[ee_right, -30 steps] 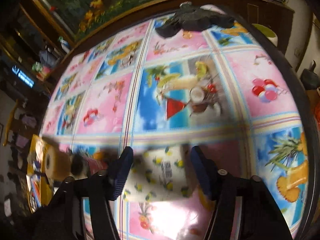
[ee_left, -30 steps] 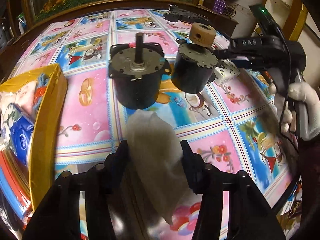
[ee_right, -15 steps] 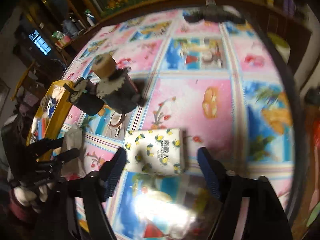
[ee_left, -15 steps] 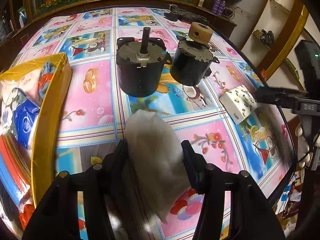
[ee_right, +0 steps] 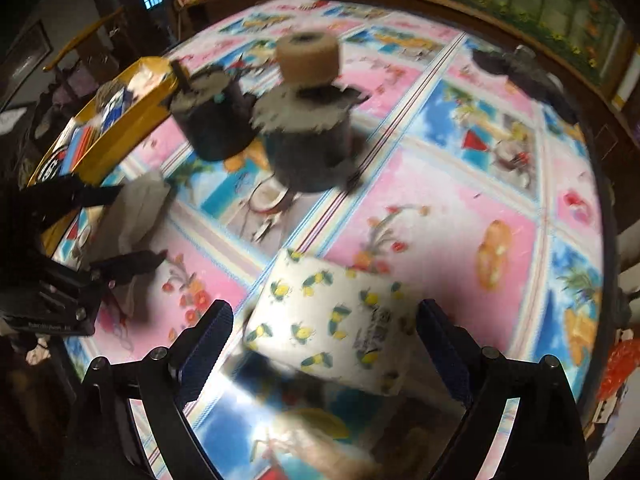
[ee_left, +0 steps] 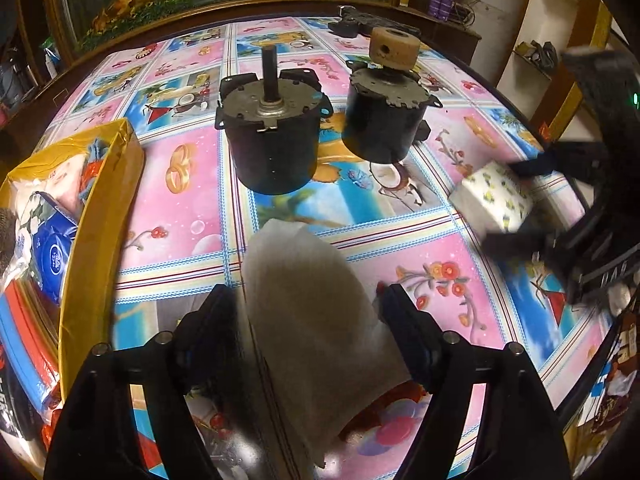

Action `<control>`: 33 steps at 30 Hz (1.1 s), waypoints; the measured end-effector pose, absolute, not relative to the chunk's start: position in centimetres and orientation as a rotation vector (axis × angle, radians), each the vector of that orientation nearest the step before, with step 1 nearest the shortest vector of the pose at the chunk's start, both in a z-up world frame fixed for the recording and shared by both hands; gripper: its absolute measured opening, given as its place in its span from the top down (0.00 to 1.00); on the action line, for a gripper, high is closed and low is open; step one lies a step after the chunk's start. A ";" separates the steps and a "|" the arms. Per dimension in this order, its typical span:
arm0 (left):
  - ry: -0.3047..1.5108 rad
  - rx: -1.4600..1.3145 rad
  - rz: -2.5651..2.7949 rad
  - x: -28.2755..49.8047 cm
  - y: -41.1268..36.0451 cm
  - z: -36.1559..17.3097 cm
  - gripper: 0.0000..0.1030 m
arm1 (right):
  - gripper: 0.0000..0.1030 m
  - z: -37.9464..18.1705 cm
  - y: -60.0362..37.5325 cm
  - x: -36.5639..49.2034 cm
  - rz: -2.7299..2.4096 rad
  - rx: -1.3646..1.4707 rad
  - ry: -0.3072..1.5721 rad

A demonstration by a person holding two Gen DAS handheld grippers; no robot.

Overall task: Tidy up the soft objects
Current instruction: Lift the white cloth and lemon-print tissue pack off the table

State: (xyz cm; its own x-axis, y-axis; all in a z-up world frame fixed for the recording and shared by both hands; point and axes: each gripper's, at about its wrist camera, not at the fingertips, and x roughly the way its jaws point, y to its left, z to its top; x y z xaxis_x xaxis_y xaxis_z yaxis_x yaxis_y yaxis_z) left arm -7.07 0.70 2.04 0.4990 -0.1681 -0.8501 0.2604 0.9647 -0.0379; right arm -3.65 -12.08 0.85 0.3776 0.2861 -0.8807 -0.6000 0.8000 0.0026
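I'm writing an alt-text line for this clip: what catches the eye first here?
Two black motors stand mid-table on a loud cartoon tablecloth, one capped by a tan roller. A lemon-print tissue pack lies between the right gripper's open jaws, and a yellow box of soft goods sits at the table's left.

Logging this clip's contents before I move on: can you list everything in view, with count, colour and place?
motors: two, black with grey tops, upright side by side mid-table; the right one has a tan roller on its shaft
tissue pack: one, white with lemon print, between the right gripper's fingers
white cloth: one, off-white, between the left gripper's fingers
yellow box: one, at the table's left edge, holding soft packs in blue, white and red
tablecloth: one, pink and blue picture squares
dark object: one, black, far table edge, too small to name
left gripper: black, jaws just widened around the cloth
right gripper: black, jaws just widened, clear of the pack
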 end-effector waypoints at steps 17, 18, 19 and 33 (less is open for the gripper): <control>1.015 0.118 -0.172 -6.9 1.2 1.6 0.18 | 0.10 -0.1 -10.0 -5.8 0.469 -0.296 0.981; 1.006 0.115 -0.184 -7.0 1.1 1.6 0.18 | 0.10 -0.1 -9.6 -5.6 0.466 -0.317 0.960; 1.001 0.117 -0.184 -7.1 1.1 1.6 0.18 | 0.10 -0.1 -9.3 -5.6 0.466 -0.332 0.947; 0.973 0.077 -0.277 -9.3 2.1 3.2 0.77 | 0.14 -1.1 -8.8 -6.5 0.496 -0.271 0.983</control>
